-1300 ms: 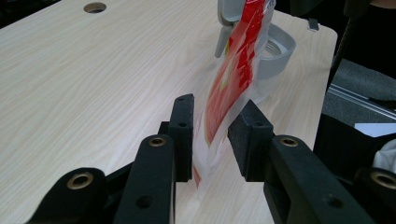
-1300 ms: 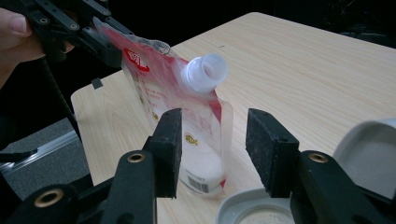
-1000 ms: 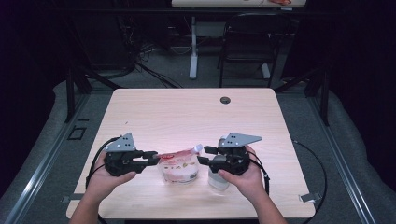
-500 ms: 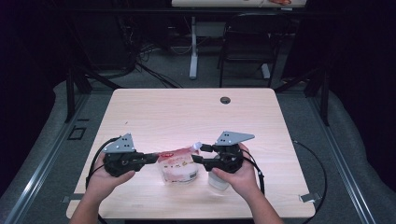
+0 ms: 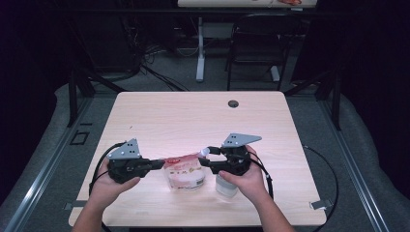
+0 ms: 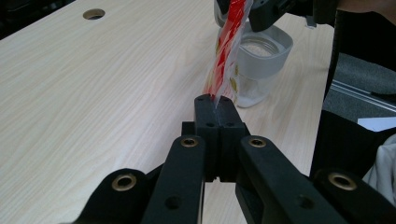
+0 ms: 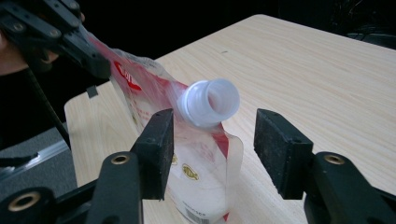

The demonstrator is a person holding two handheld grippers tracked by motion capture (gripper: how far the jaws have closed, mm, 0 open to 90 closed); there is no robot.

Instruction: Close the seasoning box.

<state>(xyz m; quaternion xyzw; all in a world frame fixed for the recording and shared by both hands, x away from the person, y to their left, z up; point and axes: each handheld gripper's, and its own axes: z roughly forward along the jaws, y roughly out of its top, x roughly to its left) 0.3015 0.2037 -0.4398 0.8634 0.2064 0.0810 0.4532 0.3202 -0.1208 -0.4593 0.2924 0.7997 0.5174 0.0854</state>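
Note:
A clear pouch (image 5: 183,175) with red print and a white spout (image 5: 205,152) stands on the table's near half. My left gripper (image 5: 162,163) has just been closing and is shut on the pouch's top corner; in the left gripper view its jaws (image 6: 214,100) pinch the red edge of the pouch (image 6: 229,42). My right gripper (image 5: 205,159) is open at the pouch's other corner. In the right gripper view the spout (image 7: 210,102) sits between its pads (image 7: 161,130) with a gap on each side, and the pouch (image 7: 191,168) hangs below.
A frosted jar (image 5: 226,187) stands under the right hand, just right of the pouch; in the left gripper view the jar (image 6: 261,60) is behind the pouch. The wooden table (image 5: 193,121) has a cable hole (image 5: 233,103) at its far edge. Chairs and desk legs stand beyond.
The right gripper has shifted slightly left and up toward the spout. The left hand has stayed put, and its jaws have narrowed onto the pouch's corner.

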